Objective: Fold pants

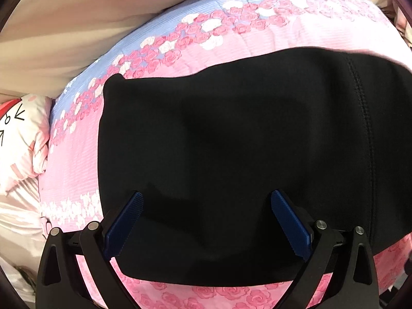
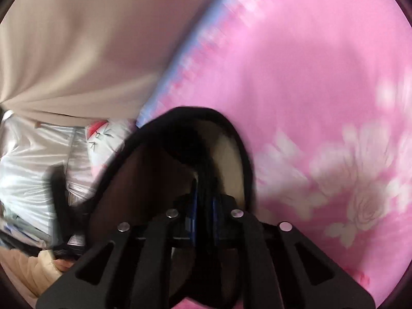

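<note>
Black pants (image 1: 231, 159) lie spread flat on a pink rose-print bedspread (image 1: 270, 36). My left gripper (image 1: 207, 198) hovers over the near part of the pants, its blue pads (image 1: 123, 228) wide apart and holding nothing. In the right wrist view, my right gripper (image 2: 204, 190) is shut on a fold of the black pants (image 2: 185, 139), which loops up in front of the camera and hides the fingertips. The view is motion-blurred.
A beige curtain or wall (image 1: 77, 25) runs along the far side of the bed. A white and pink pillow (image 1: 23, 139) lies at the left. Shiny white bags (image 2: 33, 164) sit beyond the bed's left end. The bedspread (image 2: 322, 90) fills the right.
</note>
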A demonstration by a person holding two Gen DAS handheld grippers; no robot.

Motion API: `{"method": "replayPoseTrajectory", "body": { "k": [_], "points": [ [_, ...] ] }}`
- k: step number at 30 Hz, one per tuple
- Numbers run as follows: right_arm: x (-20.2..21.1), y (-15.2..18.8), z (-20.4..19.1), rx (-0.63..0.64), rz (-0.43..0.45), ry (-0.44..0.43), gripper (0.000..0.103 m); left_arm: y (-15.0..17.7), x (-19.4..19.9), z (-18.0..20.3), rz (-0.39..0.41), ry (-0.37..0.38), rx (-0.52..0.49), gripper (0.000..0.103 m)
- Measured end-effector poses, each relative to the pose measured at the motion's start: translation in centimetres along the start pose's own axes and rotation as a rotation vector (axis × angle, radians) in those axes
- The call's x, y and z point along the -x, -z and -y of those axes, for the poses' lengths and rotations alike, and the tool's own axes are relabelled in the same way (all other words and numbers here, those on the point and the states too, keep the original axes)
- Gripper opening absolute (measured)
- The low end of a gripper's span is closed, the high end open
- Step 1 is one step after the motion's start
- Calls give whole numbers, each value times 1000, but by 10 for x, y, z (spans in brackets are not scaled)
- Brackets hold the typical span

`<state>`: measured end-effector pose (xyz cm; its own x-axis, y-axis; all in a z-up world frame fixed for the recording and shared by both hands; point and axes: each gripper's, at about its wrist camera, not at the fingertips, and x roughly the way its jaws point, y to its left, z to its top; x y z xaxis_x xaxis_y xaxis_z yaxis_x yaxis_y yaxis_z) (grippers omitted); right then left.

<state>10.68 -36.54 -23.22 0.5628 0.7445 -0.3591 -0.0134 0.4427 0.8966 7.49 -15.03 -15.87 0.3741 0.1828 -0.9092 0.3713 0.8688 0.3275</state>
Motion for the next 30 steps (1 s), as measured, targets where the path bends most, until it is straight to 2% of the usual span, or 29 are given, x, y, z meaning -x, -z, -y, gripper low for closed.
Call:
{"method": "replayPoseTrajectory", "body": {
  "k": [1, 2, 3, 4, 5, 6, 7, 10, 12, 14, 16, 17, 18, 19, 20, 21, 23, 25, 28, 30],
  "points": [
    [7, -2, -1, -25, 17, -28, 9, 0, -2, 2, -4, -6, -11, 98],
    [15, -3, -12, 20, 46, -33, 9, 1, -4, 3, -7, -11, -18, 98],
    [17, -3, -16, 53, 49, -10, 15, 0, -3, 4, -2, -15, -21, 98],
    [13, -1, -15, 75, 22, 60, 21, 0, -3, 5, 1, -19, -23, 98],
    [16, -1, -11, 65, 5, 74, 22, 0, -4, 5, 2, -27, -25, 98],
    [31, -1, -11, 33, 42, 90, 25, 0, -5, 5, 1, -23, -25, 98],
    [58, 1, -20, 33, 127, 158, 26, 0, -5, 4, 1, -21, -23, 98],
    [110, 7, -53, 93, 252, 156, 26, 1, -1, -2, 7, -16, -15, 98],
    [110, 12, -89, 168, 226, 114, 26, 5, 0, -9, 9, -8, 4, 98],
    [78, 12, -116, 277, 123, 116, 25, 8, -4, -15, 0, -2, 19, 98],
    [36, 8, -113, 310, 18, 147, 24, 10, -9, -22, -12, 12, 41, 98],
    [14, 2, -100, 320, -32, 202, 20, 11, -10, -24, -15, 21, 54, 98],
    [1, -5, -84, 314, -40, 266, 9, 10, -11, -25, -15, 24, 57, 98],
    [0, -13, -63, 251, -26, 243, 0, 10, -11, -25, -15, 22, 54, 98],
    [10, -22, -44, 118, 5, 160, 0, 10, -10, -25, -10, 14, 49, 98],
    [25, -27, -36, 38, 36, 160, 0, 9, -7, -26, 4, -3, 47, 98],
    [62, -26, -48, 66, 119, 237, 7, 9, -2, -31, 22, -27, 44, 98],
    [88, -16, -63, 110, 134, 301, 8, 13, 3, -45, 50, -44, 60, 98],
    [96, 19, -79, 144, 65, 399, 12, 22, 4, -74, 52, -49, 101, 98],
    [79, 46, -78, 125, 9, 425, 13, 32, -1, -94, 33, -35, 127, 98]
  ]
}}
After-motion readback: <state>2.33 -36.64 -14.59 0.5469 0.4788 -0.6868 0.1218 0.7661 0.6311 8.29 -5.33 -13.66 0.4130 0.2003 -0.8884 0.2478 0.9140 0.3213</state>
